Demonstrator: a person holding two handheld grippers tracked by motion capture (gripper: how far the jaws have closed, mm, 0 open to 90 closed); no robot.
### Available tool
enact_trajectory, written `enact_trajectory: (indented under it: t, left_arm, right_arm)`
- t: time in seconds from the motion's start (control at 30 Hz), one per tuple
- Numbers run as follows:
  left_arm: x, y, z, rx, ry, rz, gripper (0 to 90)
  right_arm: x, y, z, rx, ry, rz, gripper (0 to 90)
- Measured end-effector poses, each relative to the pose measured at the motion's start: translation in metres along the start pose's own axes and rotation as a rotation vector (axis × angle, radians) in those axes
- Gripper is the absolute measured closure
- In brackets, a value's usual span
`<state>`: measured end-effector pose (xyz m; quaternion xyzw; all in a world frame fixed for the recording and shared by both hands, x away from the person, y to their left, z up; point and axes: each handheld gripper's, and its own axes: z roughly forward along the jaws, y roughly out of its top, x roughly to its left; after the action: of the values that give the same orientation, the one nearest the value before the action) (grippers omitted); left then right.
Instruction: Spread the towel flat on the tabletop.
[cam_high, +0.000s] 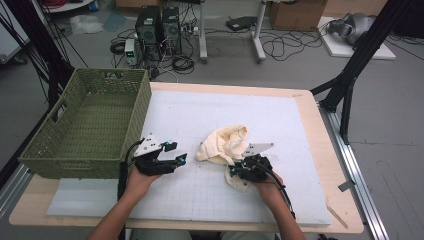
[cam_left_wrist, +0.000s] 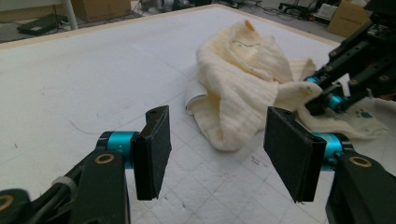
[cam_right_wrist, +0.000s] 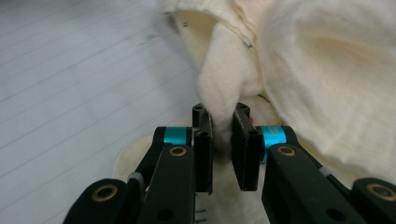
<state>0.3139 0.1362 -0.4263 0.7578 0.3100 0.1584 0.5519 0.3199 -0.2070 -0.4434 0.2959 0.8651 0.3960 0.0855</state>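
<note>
My right hand-held gripper (cam_right_wrist: 222, 140) is clamped on a pinched fold of the cream cloth (cam_high: 226, 145), which lies crumpled near the middle of the white mat (cam_high: 210, 120) on the table (cam_high: 320, 165). I judge this grip is meant to lift or spread the cloth. My left hand-held gripper (cam_left_wrist: 215, 149) hovers just beside it with its jaws apart and nothing between them, likely waiting to take another edge. The cloth looks soft, ribbed and pale yellow, bunched into a loose heap. A green woven basket (cam_high: 65, 145) stands at the table's left edge, perhaps its destination.
</note>
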Motion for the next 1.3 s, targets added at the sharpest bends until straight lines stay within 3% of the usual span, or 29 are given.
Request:
enact_trajectory:
  t: [0.03, 0.07, 0.1, 0.17, 0.23, 0.27, 0.33, 0.37, 0.4, 0.53, 0.6, 0.67, 0.8, 0.97, 1.1, 1.23, 1.3]
  left_arm:
    - [0.0, 0.0, 0.0, 0.002, -0.003, 0.003, 42.5]
    - [-0.001, 0.0, 0.0, -0.001, -0.004, 0.003, 42.5]
    - [-0.001, 0.0, 0.0, 0.0, -0.007, 0.007, 43.5]
    - [-0.002, 0.001, 0.0, 0.003, -0.022, 0.015, 44.8]
    - [-0.005, 0.002, 0.001, 0.008, -0.052, 0.042, 51.3]
    - [-0.008, 0.003, 0.001, 0.01, -0.067, 0.054, 51.3]
    - [-0.013, 0.006, 0.003, 0.012, -0.094, 0.084, 53.0]
    - [-0.016, 0.007, 0.006, 0.012, -0.108, 0.097, 52.1]
    - [-0.018, 0.008, 0.008, 0.017, -0.118, 0.101, 52.1]
    - [-0.026, 0.011, 0.022, 0.046, -0.115, 0.108, 42.1]
    - [-0.033, 0.01, 0.035, 0.092, -0.129, 0.152, 40.0]
    - [-0.034, 0.011, 0.039, 0.108, -0.138, 0.166, 40.2]
    - [-0.044, 0.018, 0.058, 0.133, -0.145, 0.212, 50.0]
    - [-0.054, 0.018, 0.081, 0.211, -0.138, 0.262, 51.9]
    - [-0.057, 0.015, 0.088, 0.263, -0.11, 0.288, 59.3]
    - [-0.053, 0.014, 0.087, 0.291, -0.075, 0.28, 82.7]
    - [-0.051, 0.016, 0.085, 0.266, -0.092, 0.252, 85.1]
  right_arm:
    - [0.008, -0.002, -0.002, 0.001, 0.053, -0.02, 80.3]
    - [0.008, -0.002, -0.002, 0.001, 0.053, -0.02, 80.3]
    - [0.016, -0.006, -0.004, 0.001, 0.111, -0.041, 78.9]
    - [0.019, -0.007, -0.005, 0.003, 0.125, -0.045, 77.1]
    - [0.023, -0.011, -0.013, -0.021, 0.131, -0.028, 65.0]
    - [0.023, -0.011, -0.013, -0.021, 0.131, -0.028, 65.0]
    - [0.023, -0.01, -0.023, -0.054, 0.111, -0.023, 58.8]
    - [0.02, -0.009, -0.034, -0.099, 0.091, -0.017, 56.2]
    - [0.02, -0.009, -0.034, -0.099, 0.091, -0.017, 56.2]
    - [0.013, -0.011, -0.051, -0.13, 0.012, -0.001, 53.2]
    - [0.008, -0.016, -0.057, -0.135, -0.036, 0.012, 49.7]
    - [0.007, -0.017, -0.057, -0.136, -0.04, 0.016, 49.6]
    - [0.002, -0.021, -0.062, -0.155, -0.063, 0.032, 48.8]
    - [0.0, -0.022, -0.066, -0.173, -0.067, 0.036, 48.4]
    - [-0.001, -0.022, -0.068, -0.186, -0.068, 0.037, 48.4]
    - [-0.001, -0.022, -0.068, -0.188, -0.07, 0.039, 47.4]
    - [-0.001, -0.022, -0.068, -0.182, -0.071, 0.041, 47.1]
